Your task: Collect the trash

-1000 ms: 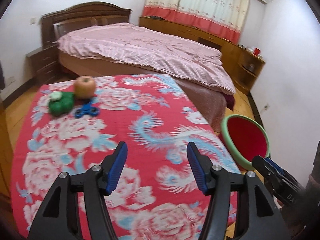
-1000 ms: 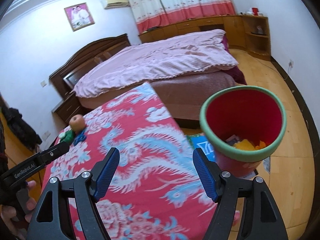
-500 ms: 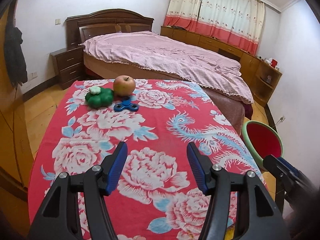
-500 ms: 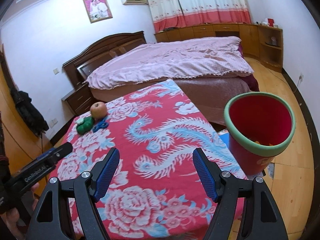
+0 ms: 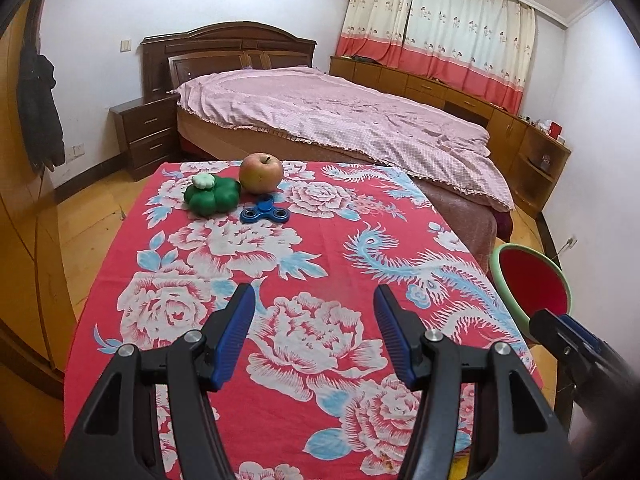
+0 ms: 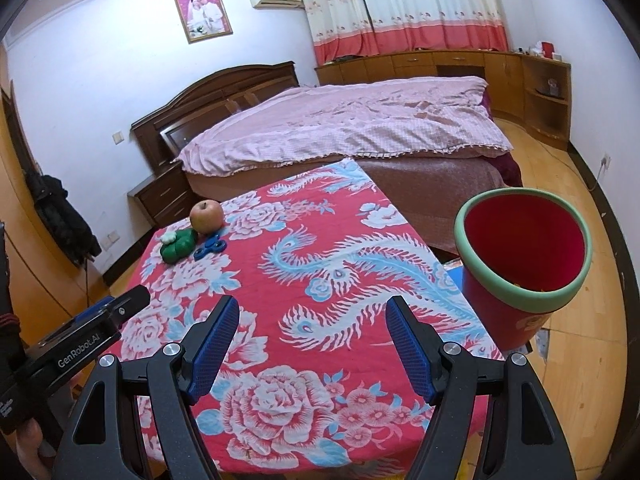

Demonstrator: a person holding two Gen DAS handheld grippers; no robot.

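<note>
A table under a red flowered cloth (image 5: 304,248) (image 6: 304,280) fills both views. At its far left end lie an apple (image 5: 261,173) (image 6: 206,217), a green clover-shaped object with a white top (image 5: 211,198) (image 6: 179,245) and a blue fidget spinner (image 5: 265,211) (image 6: 209,249). A red bin with a green rim (image 6: 524,258) (image 5: 530,284) stands on the floor off the table's right edge; yellow scraps show inside it. My left gripper (image 5: 314,300) hovers open over the near part of the cloth with nothing between its fingers. My right gripper (image 6: 312,310) is open too, left of the bin.
A bed with a pink cover (image 5: 332,112) stands just beyond the table. A dark nightstand (image 5: 146,136) is at its left, wooden cabinets (image 6: 440,66) run under the curtains. A dark coat (image 5: 38,100) hangs at the left wall. A hand (image 6: 28,438) holds the left gripper.
Both views have swung left and pulled back from the bin; the apple, green object and spinner now sit nearer the middle. Both grippers stayed open the same width.
</note>
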